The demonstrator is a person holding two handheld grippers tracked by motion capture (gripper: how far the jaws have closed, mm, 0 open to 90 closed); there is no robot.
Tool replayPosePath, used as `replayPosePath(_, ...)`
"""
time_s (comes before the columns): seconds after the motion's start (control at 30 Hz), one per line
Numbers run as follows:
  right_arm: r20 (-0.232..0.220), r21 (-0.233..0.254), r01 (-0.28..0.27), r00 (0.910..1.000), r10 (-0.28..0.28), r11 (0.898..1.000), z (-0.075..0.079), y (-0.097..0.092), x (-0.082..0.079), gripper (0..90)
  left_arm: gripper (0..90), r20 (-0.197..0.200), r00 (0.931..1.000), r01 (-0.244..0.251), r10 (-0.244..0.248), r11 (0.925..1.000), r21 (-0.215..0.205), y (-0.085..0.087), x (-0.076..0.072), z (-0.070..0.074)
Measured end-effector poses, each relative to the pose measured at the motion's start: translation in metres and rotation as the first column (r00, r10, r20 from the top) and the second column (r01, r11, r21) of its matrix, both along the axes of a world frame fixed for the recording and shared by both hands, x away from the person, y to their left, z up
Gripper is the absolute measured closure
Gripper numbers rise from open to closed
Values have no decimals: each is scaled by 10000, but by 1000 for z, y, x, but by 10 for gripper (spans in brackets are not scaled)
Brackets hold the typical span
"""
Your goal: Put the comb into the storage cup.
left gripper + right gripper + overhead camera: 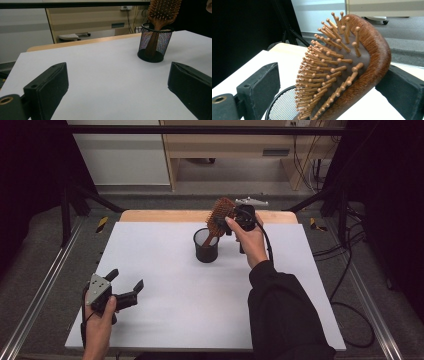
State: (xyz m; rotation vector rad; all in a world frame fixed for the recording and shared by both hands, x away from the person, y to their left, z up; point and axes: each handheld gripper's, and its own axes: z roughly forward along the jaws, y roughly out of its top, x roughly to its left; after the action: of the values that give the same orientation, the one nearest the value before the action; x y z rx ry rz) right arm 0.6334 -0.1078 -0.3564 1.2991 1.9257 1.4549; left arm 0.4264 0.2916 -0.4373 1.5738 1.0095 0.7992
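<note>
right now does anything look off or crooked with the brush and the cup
The hairbrush stands handle-down in the black mesh cup, leaning to one side rather than upright, its head between the right tongs, whose jaws stand apart. The cup itself stands upright on the white table. Nothing looks spilled or damaged.

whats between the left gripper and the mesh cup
Nothing: only bare white table separates the left gripper from the mesh cup, as the high view and left gripper view show.

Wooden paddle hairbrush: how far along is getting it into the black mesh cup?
Done: the wooden paddle hairbrush stands handle-down in the black mesh cup. In hand: the right claw straddles the brush head, left pad clear of the bristles. Left: pull away. The left claw sits open, apart.
</note>
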Motion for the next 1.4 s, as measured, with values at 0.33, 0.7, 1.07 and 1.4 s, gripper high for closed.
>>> replayPosePath(0.33, 106, -94, -122, 9999, 123, 9999, 4, -2, -4, 68, 34, -3, 10000, 3, -3, 10000, 14, 0, 0, 0)
replayPosePath(0.7, 287, -275, -65, 9996, 73, 9996, 7, -5, -8, 69, 34, 0, 10000, -15, 15, 10000, 0, 0, 0, 0)
replayPosePath(1.07, 452, -397, -125, 9989, 143, 9991, 10, -8, -13, 68, 34, 1, 10000, -16, 16, 10000, 6, 0, 0, 0)
replayPosePath(1.4, 530, -365, -62, 9986, 82, 9993, 11, -13, -17, 71, 34, -6, 10000, -10, 10, 10000, 18, 0, 0, 0)
